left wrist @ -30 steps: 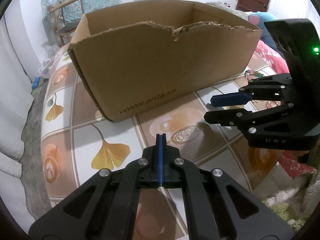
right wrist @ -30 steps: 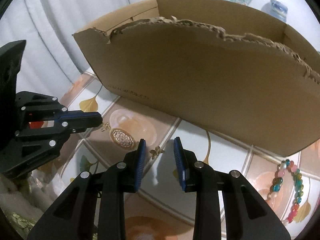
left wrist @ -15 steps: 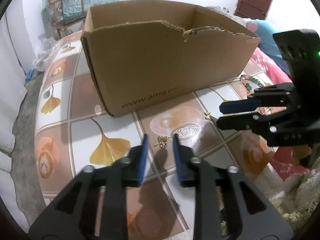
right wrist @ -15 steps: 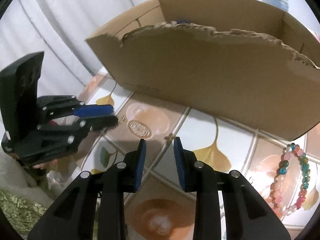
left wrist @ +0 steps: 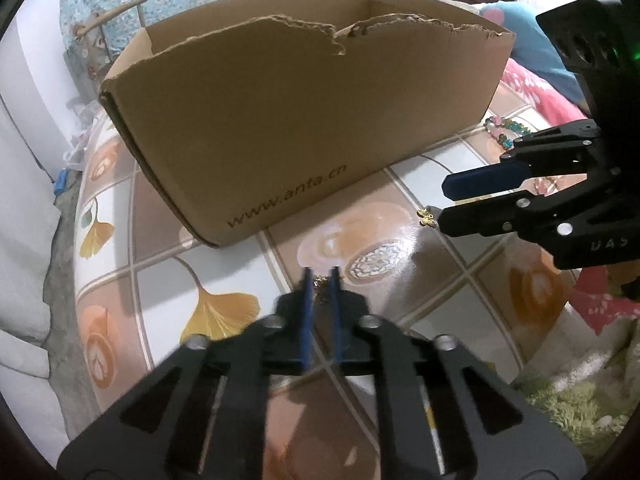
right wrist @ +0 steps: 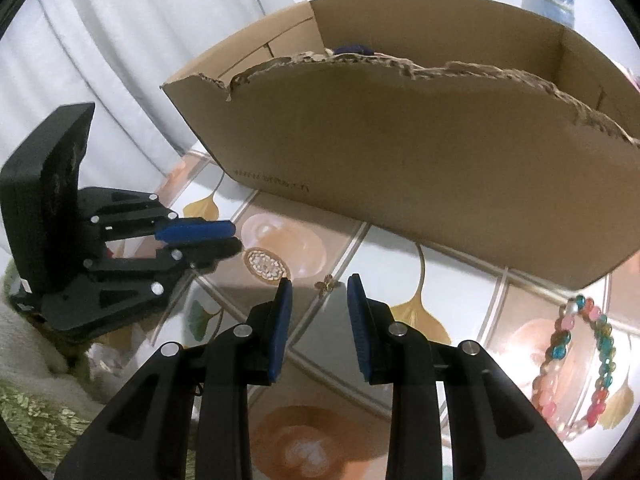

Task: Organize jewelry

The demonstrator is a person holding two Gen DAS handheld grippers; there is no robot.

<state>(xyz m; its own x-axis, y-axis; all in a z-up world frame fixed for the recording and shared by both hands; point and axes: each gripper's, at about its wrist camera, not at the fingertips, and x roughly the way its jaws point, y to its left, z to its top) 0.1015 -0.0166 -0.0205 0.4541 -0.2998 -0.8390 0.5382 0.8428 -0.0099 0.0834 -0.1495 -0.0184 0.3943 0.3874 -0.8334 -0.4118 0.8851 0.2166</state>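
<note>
Left gripper (left wrist: 320,276) has just been closing round an earring (left wrist: 320,281), grip unclear; right gripper (right wrist: 318,300) part-open, empty; second earring (right wrist: 328,285) and bracelet (right wrist: 576,364) still outside the box (left wrist: 304,128).

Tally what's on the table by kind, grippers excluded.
earring: 2
bracelet: 1
box: 1
Total: 4
</note>
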